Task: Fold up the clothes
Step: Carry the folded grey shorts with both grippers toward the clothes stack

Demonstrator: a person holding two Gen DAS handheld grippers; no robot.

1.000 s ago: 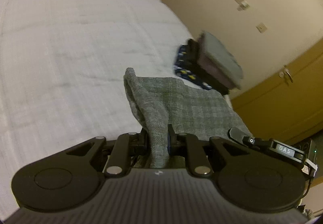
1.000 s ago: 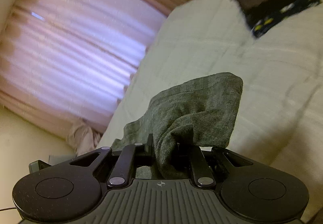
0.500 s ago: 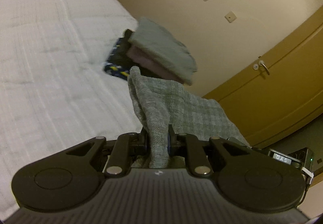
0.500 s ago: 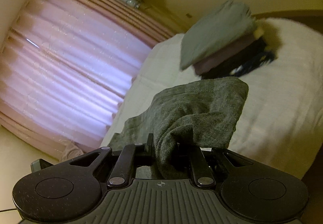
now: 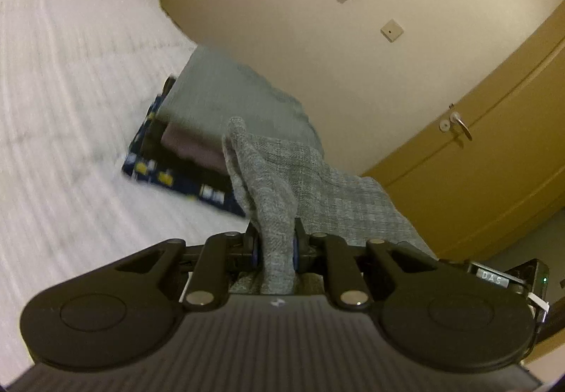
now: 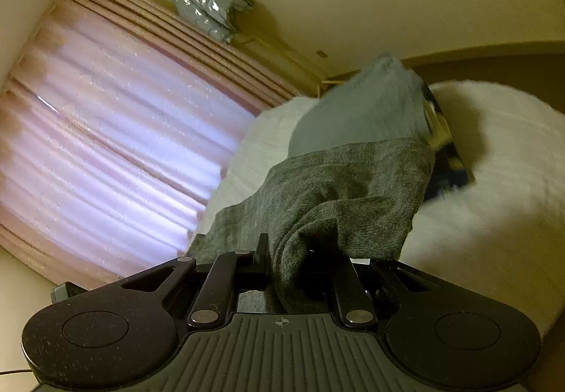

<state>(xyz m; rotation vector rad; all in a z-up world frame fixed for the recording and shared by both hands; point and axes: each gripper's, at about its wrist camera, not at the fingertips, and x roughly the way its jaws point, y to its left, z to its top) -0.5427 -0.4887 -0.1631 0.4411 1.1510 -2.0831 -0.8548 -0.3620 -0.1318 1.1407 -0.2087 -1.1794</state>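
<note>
My left gripper (image 5: pixel 276 245) is shut on a folded grey checked garment (image 5: pixel 317 180) that stretches away to the right, held above the bed. My right gripper (image 6: pixel 296 261) is shut on the same grey garment (image 6: pixel 346 198), which bunches over its fingers. A stack of folded clothes (image 5: pixel 226 109) lies on the white bed just beyond the held garment: a grey piece on top, a mauve one under it, a dark blue patterned one at the bottom. The stack also shows in the right wrist view (image 6: pixel 367 109), close behind the garment.
The white bedspread (image 5: pixel 63 109) fills the left. A cream wall with switch plates (image 5: pixel 391 31) and a yellow-brown wardrobe door with a handle (image 5: pixel 462 129) stand behind the stack. Pink curtains (image 6: pixel 116 145) cover a window on the other side.
Both grippers have carried the grey garment toward the stack of folded clothes, which now looks much larger and nearer in both views. The grip on the garment is unchanged.
</note>
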